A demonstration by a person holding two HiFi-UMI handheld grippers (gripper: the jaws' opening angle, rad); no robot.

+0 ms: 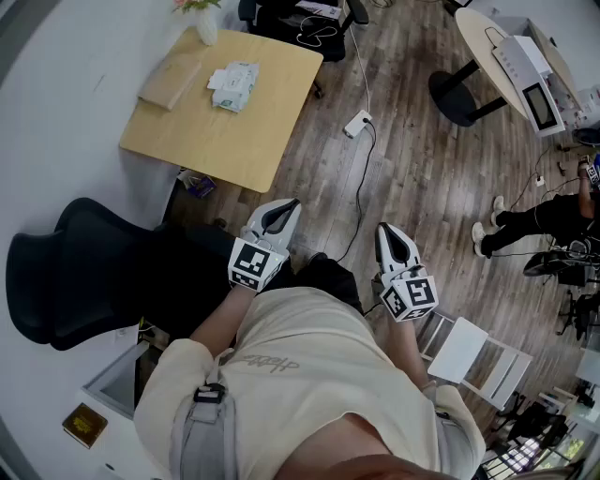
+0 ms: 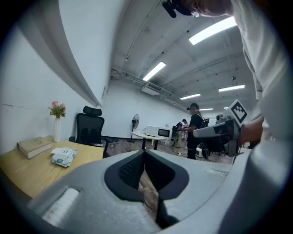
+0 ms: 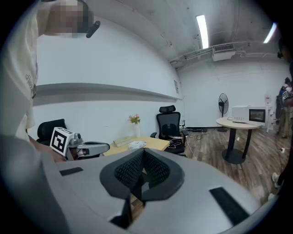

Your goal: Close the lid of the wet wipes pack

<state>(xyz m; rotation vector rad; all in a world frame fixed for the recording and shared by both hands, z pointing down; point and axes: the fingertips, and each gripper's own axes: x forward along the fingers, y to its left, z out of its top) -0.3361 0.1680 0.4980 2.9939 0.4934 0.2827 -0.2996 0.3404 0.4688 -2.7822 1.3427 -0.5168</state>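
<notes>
The person stands over a wooden floor with both grippers held low, near the waist, in the middle of the head view. The left gripper [image 1: 278,217] sits just left of centre and the right gripper [image 1: 387,239] just right of centre, both pointing toward the top of the frame.

In the left gripper view, the left gripper's fingers [image 2: 132,169] meet at their tips. Only a narrow slit lies lower down, showing floor, and nothing is held. In the right gripper view, the right gripper's fingers [image 3: 158,169] are likewise drawn together at the tips and grip nothing.

The wet wipes pack [image 1: 233,84] lies on the table [image 1: 234,141] in the upper left of the head view, well apart from both grippers. At this size the state of its lid cannot be told. Just left of the pack lies a tan book [image 1: 171,80], and a vase of flowers [image 1: 206,23] stands at the table's top edge.

A black office chair [image 1: 66,272] fills the left side of the frame. A power strip [image 1: 357,123] lies on the floor right of the table. A round table [image 1: 497,56] sits in the upper right, and another person [image 1: 534,220] is at the right edge.
</notes>
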